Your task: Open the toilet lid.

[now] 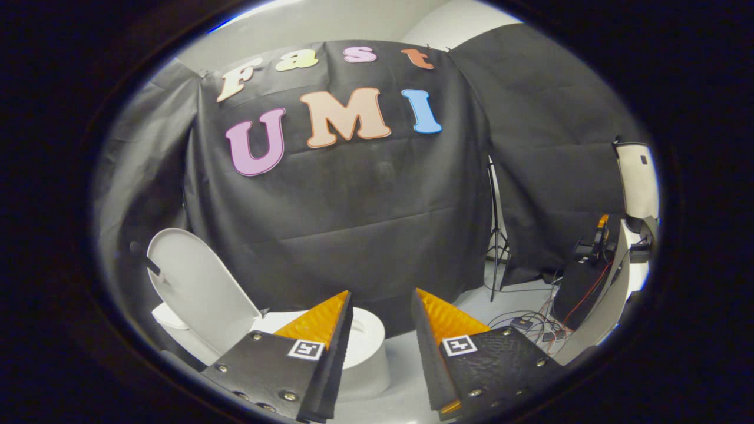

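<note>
A white toilet (368, 353) stands on the floor against the black cloth wall, partly hidden behind my left finger (321, 321). Its lid (197, 288) stands raised, tilted back and leaning toward the wall to the left of the fingers. The seat rim shows beside and beyond the left finger. My gripper (382, 300) is open, with a wide gap between the two fingers and nothing held. It hovers above and in front of the bowl, apart from the lid.
A light stand (496, 235) rises at the cloth's right edge. Loose cables and small boxes (533, 327) lie on the pale floor beyond the right finger. A dark stand with gear and a white panel (589, 277) sit further right.
</note>
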Motion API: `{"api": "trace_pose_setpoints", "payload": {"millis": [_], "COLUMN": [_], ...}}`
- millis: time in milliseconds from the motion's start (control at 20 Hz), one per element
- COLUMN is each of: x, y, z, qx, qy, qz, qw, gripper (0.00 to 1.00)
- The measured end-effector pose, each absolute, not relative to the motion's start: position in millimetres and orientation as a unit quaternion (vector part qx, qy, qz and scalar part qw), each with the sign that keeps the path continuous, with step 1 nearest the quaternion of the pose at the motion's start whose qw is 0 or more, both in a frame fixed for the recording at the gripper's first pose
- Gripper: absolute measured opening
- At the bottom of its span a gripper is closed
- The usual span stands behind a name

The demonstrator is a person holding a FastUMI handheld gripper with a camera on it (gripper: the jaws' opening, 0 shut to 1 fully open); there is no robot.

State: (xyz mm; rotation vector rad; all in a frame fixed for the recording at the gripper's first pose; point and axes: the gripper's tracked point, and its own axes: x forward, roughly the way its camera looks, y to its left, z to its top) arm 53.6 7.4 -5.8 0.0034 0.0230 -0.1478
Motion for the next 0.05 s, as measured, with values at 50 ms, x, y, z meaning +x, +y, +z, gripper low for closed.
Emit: {"api": "trace_pose_setpoints", "payload": {"millis": [50], "x": [53.8], "y": [7.1], "z": [-6.7], "qx": [0.002], "qy": [0.012], "qz": [-0.074], "qw": [0.997], "gripper": [0.58]}}
